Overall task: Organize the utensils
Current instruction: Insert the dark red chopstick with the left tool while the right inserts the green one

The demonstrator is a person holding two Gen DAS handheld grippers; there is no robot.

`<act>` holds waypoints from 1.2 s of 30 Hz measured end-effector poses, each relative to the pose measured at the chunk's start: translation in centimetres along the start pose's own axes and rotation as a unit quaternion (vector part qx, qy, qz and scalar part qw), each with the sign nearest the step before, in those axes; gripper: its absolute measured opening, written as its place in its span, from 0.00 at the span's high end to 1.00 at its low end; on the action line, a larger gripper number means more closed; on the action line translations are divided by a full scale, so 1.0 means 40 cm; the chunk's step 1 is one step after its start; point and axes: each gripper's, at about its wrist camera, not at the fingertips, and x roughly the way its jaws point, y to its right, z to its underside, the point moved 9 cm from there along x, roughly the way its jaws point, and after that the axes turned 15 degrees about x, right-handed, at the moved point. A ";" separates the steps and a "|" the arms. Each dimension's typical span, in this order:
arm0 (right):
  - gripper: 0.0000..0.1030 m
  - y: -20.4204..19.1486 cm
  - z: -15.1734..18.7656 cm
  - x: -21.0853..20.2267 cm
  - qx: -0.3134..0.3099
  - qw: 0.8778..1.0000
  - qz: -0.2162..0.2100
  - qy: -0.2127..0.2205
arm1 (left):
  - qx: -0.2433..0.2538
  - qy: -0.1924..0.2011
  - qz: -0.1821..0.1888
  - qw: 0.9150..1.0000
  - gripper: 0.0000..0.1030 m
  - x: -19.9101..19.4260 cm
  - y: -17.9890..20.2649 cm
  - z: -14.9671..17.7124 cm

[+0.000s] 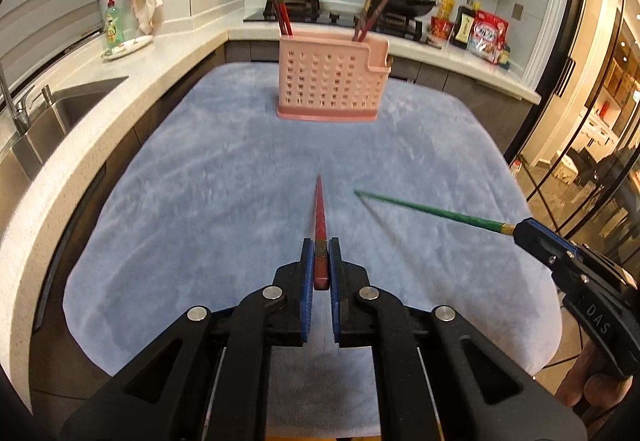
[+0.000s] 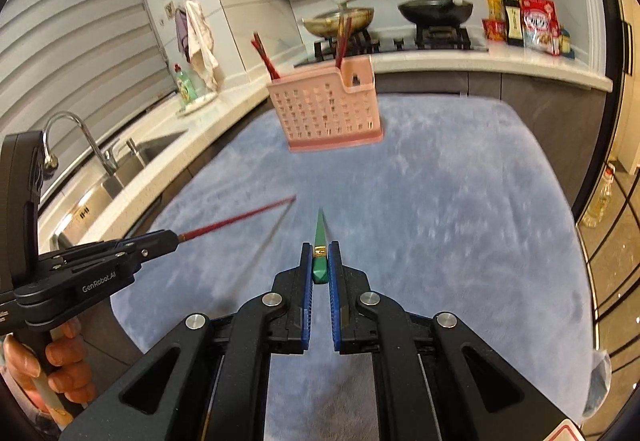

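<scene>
A person's two handheld grippers each carry a chopstick above a blue plush cloth (image 1: 192, 169) spread over the table: the left gripper (image 1: 321, 261) has its jaws pinching the thick end of a red chopstick (image 1: 319, 213), and the right gripper (image 2: 320, 263) has its jaws pinching the butt of a green chopstick (image 2: 320, 231), both tips pointing ahead and clear of the cloth. The pink perforated utensil holder (image 1: 328, 85) stands upright at the far end of the cloth, well apart from both tips, with reddish and brown chopsticks already leaning in its compartments. To finish the step cleanly, each stick probably needs tilting tip-down over an open compartment before release, one at a time so the grippers do not crowd each other. Motion blur softens the cloth and the sticks' tips; the holder's inner dividers and floor cannot be made out, and only fingers of each hand show.
</scene>
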 end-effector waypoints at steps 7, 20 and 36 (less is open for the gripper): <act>0.93 -0.038 -0.151 -0.017 0.004 0.999 -0.028 0.039 | 0.002 0.042 -0.015 0.999 0.93 -0.038 -0.051 -0.119; 0.93 -0.119 -0.371 0.002 0.004 0.993 -0.069 0.092 | -0.002 0.104 -0.028 0.994 0.93 -0.057 -0.143 -0.374; 0.93 -0.231 -0.761 0.099 0.024 0.976 -0.111 0.187 | -0.018 0.233 -0.054 0.971 0.93 -0.089 -0.250 -0.785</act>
